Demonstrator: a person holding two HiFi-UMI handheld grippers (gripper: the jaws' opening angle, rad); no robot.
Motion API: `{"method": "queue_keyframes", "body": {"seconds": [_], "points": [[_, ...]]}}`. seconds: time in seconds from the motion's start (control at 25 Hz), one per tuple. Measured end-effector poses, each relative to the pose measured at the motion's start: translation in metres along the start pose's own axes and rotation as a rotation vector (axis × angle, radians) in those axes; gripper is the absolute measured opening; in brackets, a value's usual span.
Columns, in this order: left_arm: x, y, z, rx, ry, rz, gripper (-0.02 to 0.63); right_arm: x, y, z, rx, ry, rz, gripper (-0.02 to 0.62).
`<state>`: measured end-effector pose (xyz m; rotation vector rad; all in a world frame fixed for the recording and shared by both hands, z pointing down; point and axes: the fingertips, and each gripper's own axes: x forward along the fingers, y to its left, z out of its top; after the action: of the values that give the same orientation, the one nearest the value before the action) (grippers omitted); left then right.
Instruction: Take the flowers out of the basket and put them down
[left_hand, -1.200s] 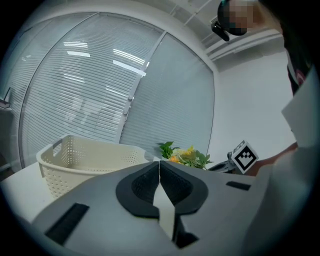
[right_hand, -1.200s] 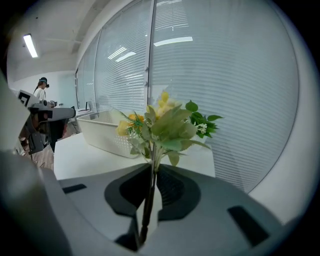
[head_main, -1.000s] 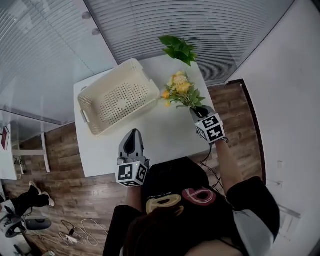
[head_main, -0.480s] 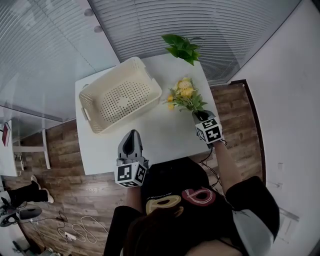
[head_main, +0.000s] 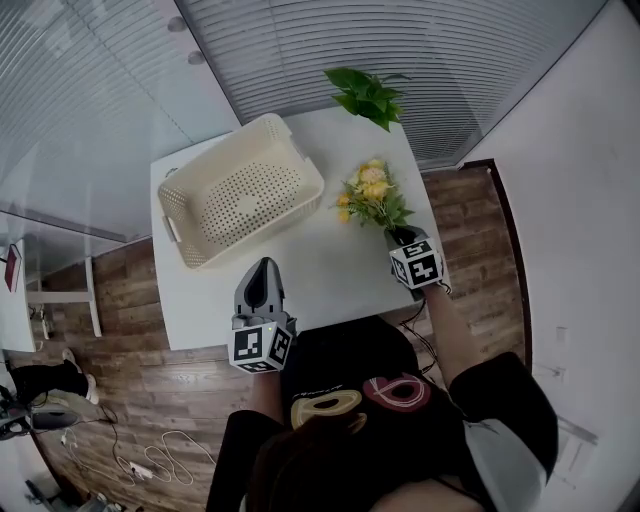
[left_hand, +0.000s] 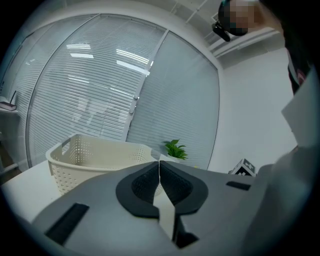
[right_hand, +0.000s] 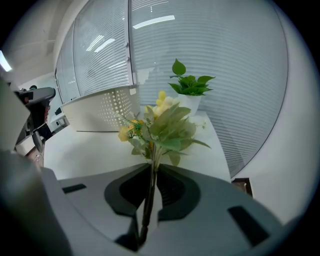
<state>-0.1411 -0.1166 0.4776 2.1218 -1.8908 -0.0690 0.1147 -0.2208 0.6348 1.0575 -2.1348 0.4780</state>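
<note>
**Flowers are out of the basket, right tongs clamped on the stems**

The bunch of yellow artificial flowers with green leaves (head_main: 370, 192) is over the right side of the white tabletop (head_main: 320, 270), to the right of the cream perforated plastic basket (head_main: 240, 195) and clear of it. The right gripper (head_main: 400, 235) has its jaws squeezed on the thin stems, with the blooms pointing to the far side, toward the leafy green potted plant (head_main: 365, 95) at the far edge. I can't tell if the leaves touch the table.

The left gripper (head_main: 264, 268) sits over the near edge of the table, on the near side of the basket. Its jaws are pressed together with nothing between them. The basket looks empty inside.
</note>
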Motion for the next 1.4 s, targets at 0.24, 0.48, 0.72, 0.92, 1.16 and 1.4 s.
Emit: {"method": "queue_keyframes", "body": {"seconds": [0.24,0.48,0.72,0.92,1.16,1.4], "points": [[0.005,-0.003,-0.001,0.003,0.006,-0.009,0.018,0.004,0.003,-0.001,0.017,0.020,0.017,0.038],[0.005,0.000,-0.001,0.000,0.003,-0.004,0.018,0.008,0.008,-0.008,0.028,0.060,0.025,0.049],[0.007,-0.002,-0.006,-0.007,0.013,-0.015,0.018,0.009,0.008,-0.013,0.051,0.077,0.021,0.066],[0.009,-0.003,-0.006,-0.011,0.012,-0.025,0.018,0.008,0.010,-0.014,0.065,0.084,0.039,0.086],[0.013,-0.006,-0.006,-0.010,0.016,-0.044,0.018,0.006,0.019,-0.012,0.090,0.081,0.101,0.203],[0.017,-0.011,-0.004,-0.009,0.013,-0.065,0.018,-0.009,0.022,0.006,0.126,0.004,0.140,0.290]]}}
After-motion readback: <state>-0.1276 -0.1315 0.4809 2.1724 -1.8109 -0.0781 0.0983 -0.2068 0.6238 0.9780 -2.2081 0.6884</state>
